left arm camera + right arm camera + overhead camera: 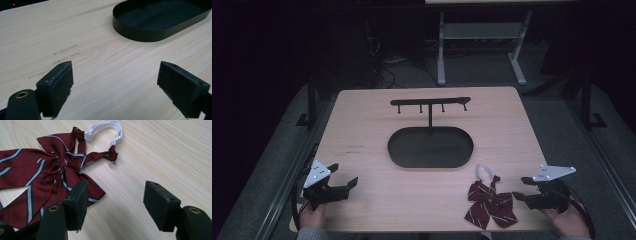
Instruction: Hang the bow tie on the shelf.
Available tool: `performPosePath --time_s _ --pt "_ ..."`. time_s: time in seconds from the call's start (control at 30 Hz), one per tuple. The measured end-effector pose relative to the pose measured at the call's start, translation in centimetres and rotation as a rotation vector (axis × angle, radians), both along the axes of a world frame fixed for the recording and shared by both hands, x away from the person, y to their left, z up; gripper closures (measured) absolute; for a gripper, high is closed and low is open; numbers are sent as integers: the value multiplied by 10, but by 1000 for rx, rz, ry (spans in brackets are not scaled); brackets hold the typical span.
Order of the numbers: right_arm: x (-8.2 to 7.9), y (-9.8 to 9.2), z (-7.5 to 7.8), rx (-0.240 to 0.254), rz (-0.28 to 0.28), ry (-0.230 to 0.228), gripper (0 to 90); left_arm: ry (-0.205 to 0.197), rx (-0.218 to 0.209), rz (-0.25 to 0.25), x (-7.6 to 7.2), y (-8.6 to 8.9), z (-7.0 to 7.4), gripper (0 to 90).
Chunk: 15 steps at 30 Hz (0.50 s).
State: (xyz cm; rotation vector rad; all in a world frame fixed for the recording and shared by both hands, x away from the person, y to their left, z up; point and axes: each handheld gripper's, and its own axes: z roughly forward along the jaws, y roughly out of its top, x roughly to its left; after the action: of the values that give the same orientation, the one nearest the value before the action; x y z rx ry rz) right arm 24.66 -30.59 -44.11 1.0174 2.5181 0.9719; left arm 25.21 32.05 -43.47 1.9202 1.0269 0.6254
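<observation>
- A dim lab or workshop room.
- Pale wood worktop standing on grey carpet.
- A grey metal desk frame behind it.
- Loose cables lie on the floor.

Matt wood-grain table, cloth bow tie.

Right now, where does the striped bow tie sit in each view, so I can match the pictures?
High view: the bow tie lies near the table's front edge, right of centre, beside the right gripper.
Left gripper view: not in it.
Right gripper view: the bow tie lies at upper left, its white strap at the top.
Shared landmark: the pale wooden table.
</observation>
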Motion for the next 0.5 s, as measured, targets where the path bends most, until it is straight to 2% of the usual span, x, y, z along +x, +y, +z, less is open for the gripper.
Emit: performPosePath --time_s 0.1,0.33,0.5 --pt "0 1 1 8 3 6 362 4 -4 1 0 -1 -1 131" --pt "6 8 10 -8 27 11 362 -7 1 -5 -1 0 1 131" --pt "16 21 20 -40 65 30 375 -5 5 -4 -1 0 0 131"
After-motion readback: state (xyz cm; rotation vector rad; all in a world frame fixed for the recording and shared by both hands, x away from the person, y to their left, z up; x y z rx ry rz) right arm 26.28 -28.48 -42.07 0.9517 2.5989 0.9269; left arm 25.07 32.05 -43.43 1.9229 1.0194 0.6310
